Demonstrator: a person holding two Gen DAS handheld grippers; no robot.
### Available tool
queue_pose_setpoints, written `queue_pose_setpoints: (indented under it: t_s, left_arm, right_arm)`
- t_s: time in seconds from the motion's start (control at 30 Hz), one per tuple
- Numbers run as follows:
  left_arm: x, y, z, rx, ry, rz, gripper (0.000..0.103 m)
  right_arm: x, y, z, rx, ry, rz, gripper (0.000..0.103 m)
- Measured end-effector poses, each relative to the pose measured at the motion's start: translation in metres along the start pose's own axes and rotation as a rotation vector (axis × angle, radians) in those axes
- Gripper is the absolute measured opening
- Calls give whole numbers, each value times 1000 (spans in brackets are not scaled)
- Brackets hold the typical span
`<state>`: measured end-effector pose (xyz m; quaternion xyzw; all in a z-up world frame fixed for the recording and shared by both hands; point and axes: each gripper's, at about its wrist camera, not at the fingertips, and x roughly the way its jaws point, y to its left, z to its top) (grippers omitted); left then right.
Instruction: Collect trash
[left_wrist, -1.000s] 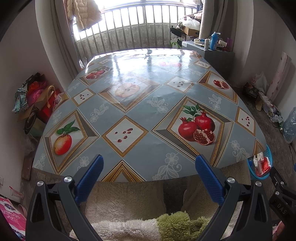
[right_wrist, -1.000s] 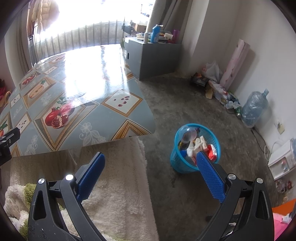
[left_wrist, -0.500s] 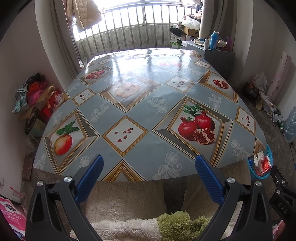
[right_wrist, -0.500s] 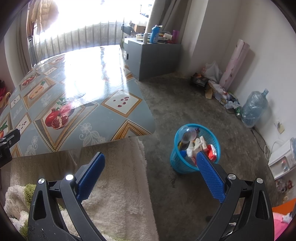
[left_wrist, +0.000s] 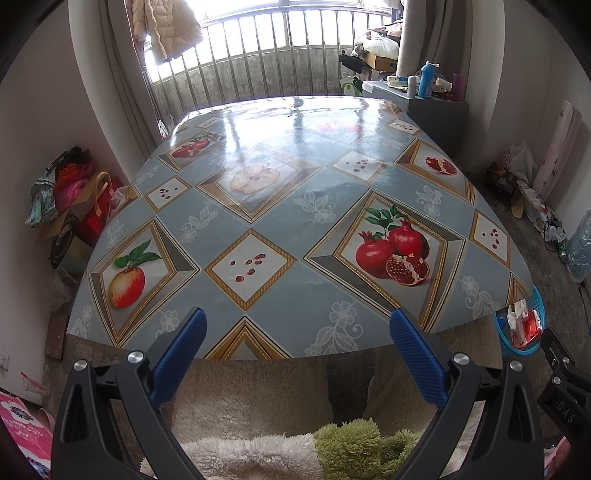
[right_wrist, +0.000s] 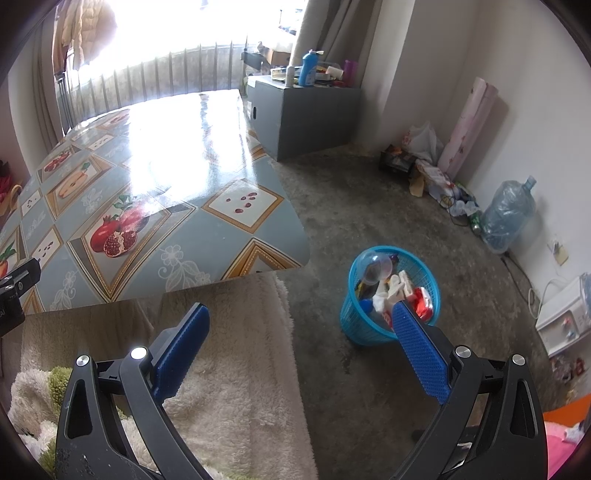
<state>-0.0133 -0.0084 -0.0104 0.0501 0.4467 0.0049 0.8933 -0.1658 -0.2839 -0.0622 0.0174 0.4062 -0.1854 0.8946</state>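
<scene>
At the lower right of the right wrist view, the blue trash basket (right_wrist: 391, 295) is seen on the floor, nearer the right hand-held gripper (right_wrist: 301, 350). Both hand-held grippers are spread wide and empty; the left hand-held gripper (left_wrist: 295, 354) is pointed at the bare table (left_wrist: 280, 206).

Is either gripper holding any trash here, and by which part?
Nothing is held: the left gripper and right gripper are both open and empty.

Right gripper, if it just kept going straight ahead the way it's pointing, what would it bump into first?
Probably the bare concrete floor, between the table corner and the blue trash basket. The right gripper is open and tilted downward, with nothing between its fingers. Depth is hard to judge.
</scene>
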Motion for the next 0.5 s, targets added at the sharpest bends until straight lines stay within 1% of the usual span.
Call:
queue_pose_setpoints:
  t_s: [0.5]
  left_arm:
    - [0, 3, -1, -5, 2, 4, 97]
  right_arm:
    - [-2, 3, 1, 3, -1, 3, 95]
